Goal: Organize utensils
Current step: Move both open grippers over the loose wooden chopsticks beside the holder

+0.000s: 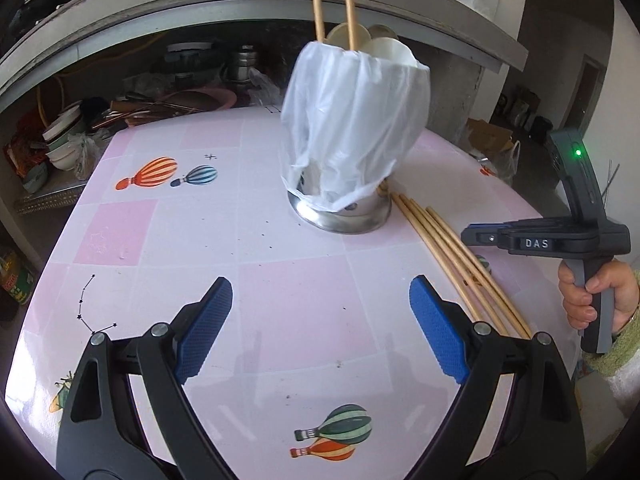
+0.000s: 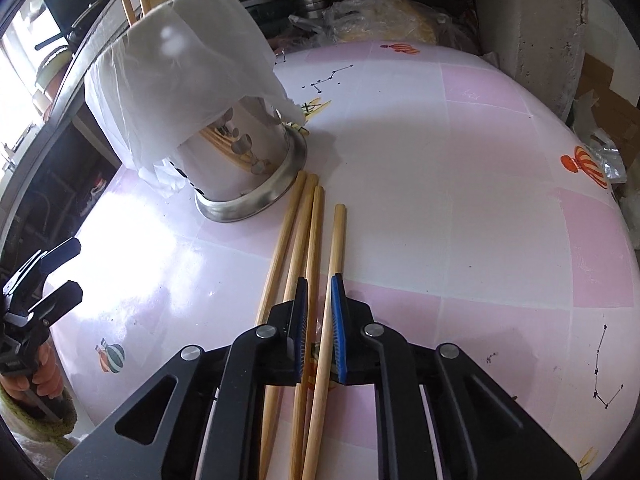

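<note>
- Four loose chopsticks (image 2: 304, 240) lie side by side on the pink surface (image 2: 460, 200), their far ends just beside the flared base of the steel holder (image 2: 248, 168).
- One of them, the rightmost stick (image 2: 338, 236), runs back between the jaws of the right gripper (image 2: 320, 300). The jaws are nearly together, with that stick between the blue pads, so I judge the grip is being taken on it, about midway along its length.
- Another stick lies close against the left pad. The grip will go best if only one stick comes up, so a check that the neighbour is not pinched is worthwhile before lifting.
- Lifting straight up first would keep the other three from being dragged or rolled across the surface.
- Two chopsticks (image 1: 334, 4) already stand upright in the holder, beside some pale spoons (image 1: 376, 46). A white plastic bag (image 1: 352, 120) is draped over the holder's rim and sides, so the free opening looks small.
- Tilting the stick to near upright and lowering its tip beside the standing pair should avoid snagging the bag.
- Left gripper (image 1: 320, 328) hovers over the surface with its jaws wide apart and nothing between them; it could steady the holder if it tips.
</note>
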Demonstrator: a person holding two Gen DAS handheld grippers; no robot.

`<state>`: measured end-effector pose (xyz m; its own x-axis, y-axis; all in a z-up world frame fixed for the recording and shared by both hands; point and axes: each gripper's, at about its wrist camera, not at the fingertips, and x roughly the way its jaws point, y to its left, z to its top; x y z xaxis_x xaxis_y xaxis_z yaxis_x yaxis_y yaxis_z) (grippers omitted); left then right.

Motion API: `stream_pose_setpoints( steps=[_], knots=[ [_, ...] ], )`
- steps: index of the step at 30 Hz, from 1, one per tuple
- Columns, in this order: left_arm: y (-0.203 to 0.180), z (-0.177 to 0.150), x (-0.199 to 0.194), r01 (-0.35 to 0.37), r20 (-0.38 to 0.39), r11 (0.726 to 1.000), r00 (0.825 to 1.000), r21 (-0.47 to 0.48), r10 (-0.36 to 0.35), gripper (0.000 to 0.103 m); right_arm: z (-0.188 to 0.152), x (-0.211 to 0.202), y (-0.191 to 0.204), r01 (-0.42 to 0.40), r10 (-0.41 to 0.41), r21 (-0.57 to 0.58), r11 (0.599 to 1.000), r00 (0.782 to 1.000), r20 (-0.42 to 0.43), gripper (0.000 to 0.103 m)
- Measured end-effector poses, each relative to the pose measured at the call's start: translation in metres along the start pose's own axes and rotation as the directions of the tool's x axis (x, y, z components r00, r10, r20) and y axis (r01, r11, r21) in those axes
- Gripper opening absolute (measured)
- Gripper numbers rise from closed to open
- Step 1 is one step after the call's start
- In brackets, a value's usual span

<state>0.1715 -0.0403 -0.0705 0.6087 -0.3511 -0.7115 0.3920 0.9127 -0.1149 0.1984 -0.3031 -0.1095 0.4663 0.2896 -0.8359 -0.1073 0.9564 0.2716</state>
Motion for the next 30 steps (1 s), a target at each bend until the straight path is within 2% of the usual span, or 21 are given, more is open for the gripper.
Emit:
stream_pose_setpoints(
  steps=[12, 17, 25, 30],
  knots=[
    [-0.036, 0.005, 0.022, 0.057, -0.042, 0.995, 0.998, 0.085, -0.054, 0.086, -0.001, 0.008, -0.001, 0.049, -0.049, -0.008, 0.999, 0.999, 0.007, 0.006],
    [-0.056, 0.012, 0.038, 0.113, -0.065, 0.985, 0.992, 0.128, -0.106, 0.086, -0.010, 0.000, -0.019, 0.055, -0.057, 0.070, 0.996, 0.998, 0.027, 0.006],
    [-0.092, 0.014, 0.073, 0.160, -0.140, 0.969, 0.981, 0.190, -0.134, 0.056, -0.032, -0.014, -0.037, 0.020, -0.032, 0.175, 0.984, 0.997, 0.065, 0.006],
    [-0.110, 0.012, 0.093, 0.152, -0.181, 0.965, 0.977, 0.212, -0.114, 0.046, -0.035, -0.013, -0.042, -0.006, -0.012, 0.205, 0.979, 0.996, 0.084, 0.006]
  ],
)
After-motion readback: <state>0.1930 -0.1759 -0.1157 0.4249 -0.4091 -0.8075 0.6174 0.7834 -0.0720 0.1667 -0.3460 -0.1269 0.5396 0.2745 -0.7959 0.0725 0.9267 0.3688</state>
